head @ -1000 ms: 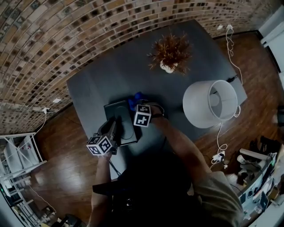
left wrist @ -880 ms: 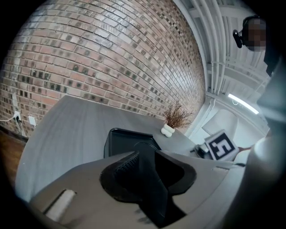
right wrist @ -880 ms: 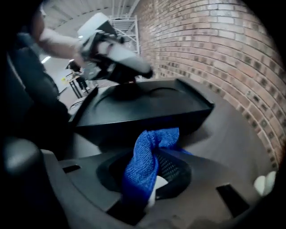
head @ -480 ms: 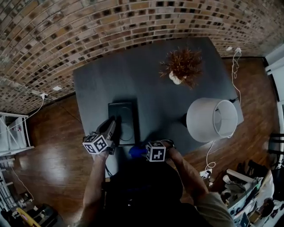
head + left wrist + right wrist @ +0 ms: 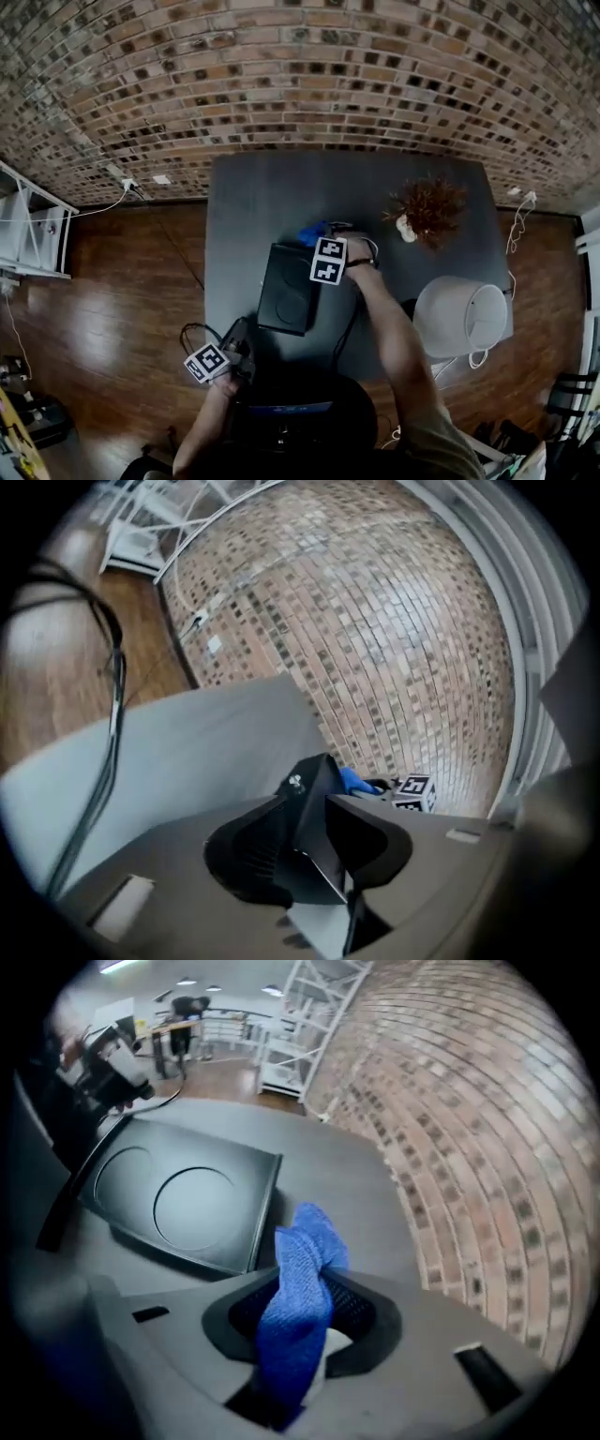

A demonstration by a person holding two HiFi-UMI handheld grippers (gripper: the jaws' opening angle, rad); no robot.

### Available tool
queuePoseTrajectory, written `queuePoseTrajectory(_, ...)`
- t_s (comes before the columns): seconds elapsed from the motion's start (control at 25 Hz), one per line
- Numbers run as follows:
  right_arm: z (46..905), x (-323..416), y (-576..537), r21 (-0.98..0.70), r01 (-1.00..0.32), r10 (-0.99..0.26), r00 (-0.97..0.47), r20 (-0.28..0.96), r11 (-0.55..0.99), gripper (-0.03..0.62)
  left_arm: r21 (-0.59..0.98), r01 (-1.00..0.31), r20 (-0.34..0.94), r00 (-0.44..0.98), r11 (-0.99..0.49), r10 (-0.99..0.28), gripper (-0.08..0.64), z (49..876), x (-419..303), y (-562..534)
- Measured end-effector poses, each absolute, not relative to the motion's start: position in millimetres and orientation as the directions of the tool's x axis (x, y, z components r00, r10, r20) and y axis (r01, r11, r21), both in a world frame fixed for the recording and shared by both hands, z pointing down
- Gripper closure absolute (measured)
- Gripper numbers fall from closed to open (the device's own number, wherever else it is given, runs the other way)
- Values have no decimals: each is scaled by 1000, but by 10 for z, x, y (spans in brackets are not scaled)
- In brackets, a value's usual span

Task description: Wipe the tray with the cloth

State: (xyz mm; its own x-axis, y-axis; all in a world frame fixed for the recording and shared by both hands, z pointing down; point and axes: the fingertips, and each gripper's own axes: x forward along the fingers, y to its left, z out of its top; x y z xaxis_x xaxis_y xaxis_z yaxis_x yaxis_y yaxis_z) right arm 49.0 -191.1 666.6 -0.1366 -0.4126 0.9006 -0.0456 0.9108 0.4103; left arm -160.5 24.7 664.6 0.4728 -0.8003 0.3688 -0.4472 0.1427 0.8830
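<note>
A black tray [image 5: 286, 300] with a round recess lies on the dark grey table [image 5: 253, 202]. My left gripper [image 5: 246, 339] is shut on the tray's near left corner. In the left gripper view the tray's edge [image 5: 319, 855] stands between the two fingers of the left gripper [image 5: 309, 803]. My right gripper [image 5: 317, 240] is shut on a blue cloth [image 5: 309, 232] at the tray's far right corner. In the right gripper view the cloth [image 5: 305, 1241] hangs bunched out of the right gripper [image 5: 300, 1283], just right of the tray [image 5: 187, 1194].
A dried plant in a small pot [image 5: 429, 211] stands at the table's far right. A white lamp shade [image 5: 459, 319] stands at the right edge. A cable [image 5: 192, 330] trails off the table's near left side. A brick wall [image 5: 309, 84] runs behind the table, with wooden floor around it.
The right gripper with the cloth came back along the tray towards me, then went out again to the tray's far end. The left gripper stayed shut on the tray. The head view shifted.
</note>
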Motion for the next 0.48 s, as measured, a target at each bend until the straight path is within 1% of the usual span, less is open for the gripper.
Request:
queuePoseTrajectory(0.04,6771,418,-1901,375,37,-368,-126,921,926,477,901,-408,350,489,146,-799,425,6663,-1542,255)
queuePoseTrajectory(0.08,6840,373,-1886,343,92,-332,-118,936,935,489,916,-373,330,499,145,-801,414,6672,-1497,243)
queuePoseTrajectory(0.12,6869,352,-1872,315,120,-302,-115,946,941,489,931,-335,307,503,145,-808,412,6677,-1470,211)
queuePoseTrajectory(0.24,6844,374,-1794,247,127,-233,-116,965,961,491,963,-194,255,451,184,-856,408,6696,-1455,42)
queuePoseTrajectory(0.28,6827,392,-1756,236,120,-222,-119,968,964,492,963,-173,261,418,206,-870,378,6712,-1460,9)
queuePoseTrajectory(0.36,6759,385,-1653,220,70,-205,-175,963,973,494,952,-188,296,371,241,-880,382,6723,-1466,7)
queuePoseTrajectory(0.44,6633,331,-1515,193,-21,-192,-279,941,981,492,935,-264,327,378,237,-866,382,6687,-1465,-59)
queuePoseTrajectory(0.48,6588,341,-1464,202,-67,-213,-306,928,977,491,920,-320,348,404,226,-846,382,6668,-1457,-128)
